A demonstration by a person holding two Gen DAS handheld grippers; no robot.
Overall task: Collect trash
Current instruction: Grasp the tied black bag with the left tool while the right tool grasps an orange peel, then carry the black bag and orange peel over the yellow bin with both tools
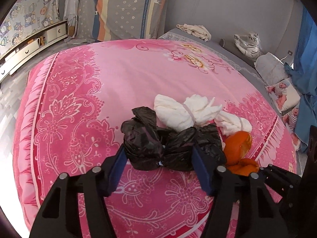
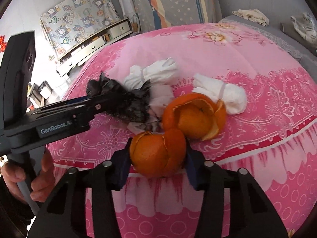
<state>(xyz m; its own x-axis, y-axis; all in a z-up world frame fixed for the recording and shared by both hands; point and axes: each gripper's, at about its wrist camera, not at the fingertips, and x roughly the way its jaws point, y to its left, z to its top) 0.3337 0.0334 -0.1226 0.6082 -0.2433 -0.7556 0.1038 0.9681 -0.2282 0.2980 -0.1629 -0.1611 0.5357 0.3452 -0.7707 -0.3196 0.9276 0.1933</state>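
Left wrist: left gripper (image 1: 160, 159) pinches crumpled black bag (image 1: 170, 144) near front edge of the pink blanket (image 1: 89, 99); white tissue wads (image 1: 184, 111) just behind, orange peel (image 1: 239, 144) beside.

Right wrist: right gripper (image 2: 158, 156) clamps near peel piece (image 2: 158, 154) at the front edge. Nothing binned yet; no bin seen. Bedroom w/ pillows, drawers.

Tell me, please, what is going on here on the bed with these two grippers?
A person is collecting trash off the pink bedspread with a handheld gripper in each hand. The left gripper has its pads on a crumpled black plastic bag; the right gripper is clamped on an orange peel. A second peel and several white tissue wads lie nearby, not yet picked up.
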